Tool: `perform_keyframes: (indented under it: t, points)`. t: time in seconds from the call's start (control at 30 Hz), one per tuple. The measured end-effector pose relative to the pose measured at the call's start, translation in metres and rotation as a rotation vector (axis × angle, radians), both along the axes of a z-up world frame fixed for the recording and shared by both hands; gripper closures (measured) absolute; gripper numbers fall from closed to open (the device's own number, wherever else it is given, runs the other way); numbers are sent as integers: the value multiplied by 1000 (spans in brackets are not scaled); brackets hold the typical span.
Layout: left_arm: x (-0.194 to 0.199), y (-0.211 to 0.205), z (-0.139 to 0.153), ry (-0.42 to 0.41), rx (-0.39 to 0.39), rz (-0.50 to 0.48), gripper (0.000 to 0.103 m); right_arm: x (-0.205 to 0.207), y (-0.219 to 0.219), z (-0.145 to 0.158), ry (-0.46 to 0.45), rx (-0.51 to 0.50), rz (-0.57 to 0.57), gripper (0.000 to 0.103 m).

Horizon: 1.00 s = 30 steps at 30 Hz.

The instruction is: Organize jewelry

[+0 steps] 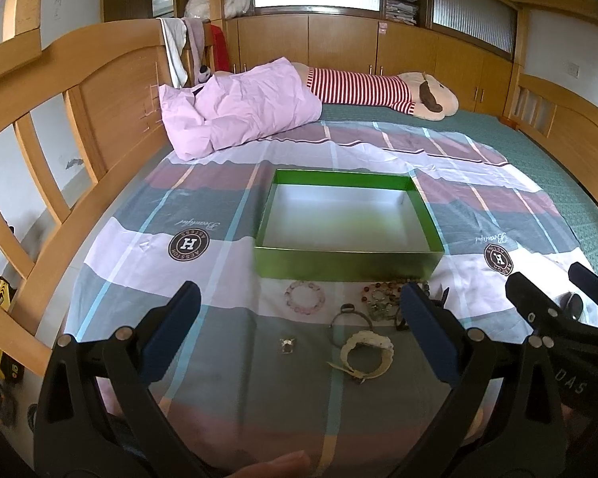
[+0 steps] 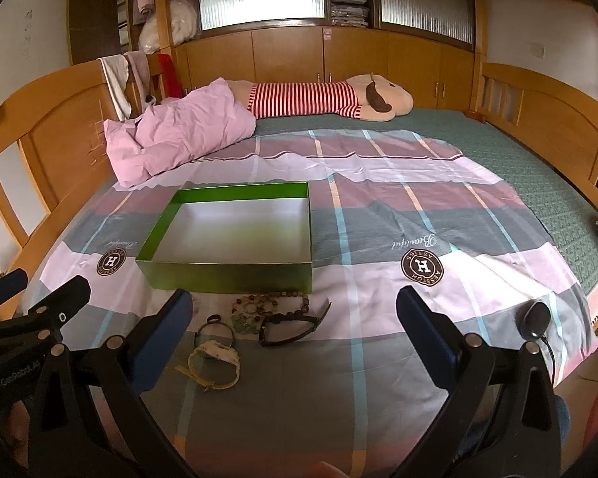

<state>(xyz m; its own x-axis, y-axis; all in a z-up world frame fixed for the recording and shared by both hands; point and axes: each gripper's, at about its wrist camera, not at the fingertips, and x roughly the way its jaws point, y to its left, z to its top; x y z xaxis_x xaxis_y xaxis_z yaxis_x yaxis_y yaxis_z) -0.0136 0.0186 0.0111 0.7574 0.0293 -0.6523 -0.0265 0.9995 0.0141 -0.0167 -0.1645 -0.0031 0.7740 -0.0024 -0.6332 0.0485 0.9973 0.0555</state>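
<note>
Wooden rails frame a bed whose plaid sheet (image 1: pixel 139 255) carries a shallow green box (image 1: pixel 349 215) with a silvery, bare inside. Just in front of the box lies the jewelry. Only the left wrist view shows a pink bead bracelet (image 1: pixel 303 298) and a small clear ring (image 1: pixel 286 345); only the right wrist view shows a black watch (image 2: pixel 295 324) in full and a dark puck with a cord (image 2: pixel 535 320) near the sheet's edge. Both views show a cream watch (image 1: pixel 366 354), a thin bangle (image 1: pixel 349 318) and a heap of mixed beads (image 2: pixel 267 306) touching the box's front wall. The left gripper (image 1: pixel 299 334) and right gripper (image 2: pixel 295 334) hover over the sheet, jaws spread wide, holding nothing.
</note>
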Motion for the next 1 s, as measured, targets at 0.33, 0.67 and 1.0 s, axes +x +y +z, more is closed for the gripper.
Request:
perform_keyframes:
  t: [0.33, 0.67, 1.0]
  points:
    - [0, 0, 0, 0, -1, -1, 4, -1, -1, -1, 1, 0, 1, 3]
    - [0, -1, 0, 1, -2, -1, 4, -1, -1, -1, 1, -1, 2, 3]
    - [-1, -1, -1, 2, -1, -1, 4, -2, -2, -2, 6, 0, -1, 3]
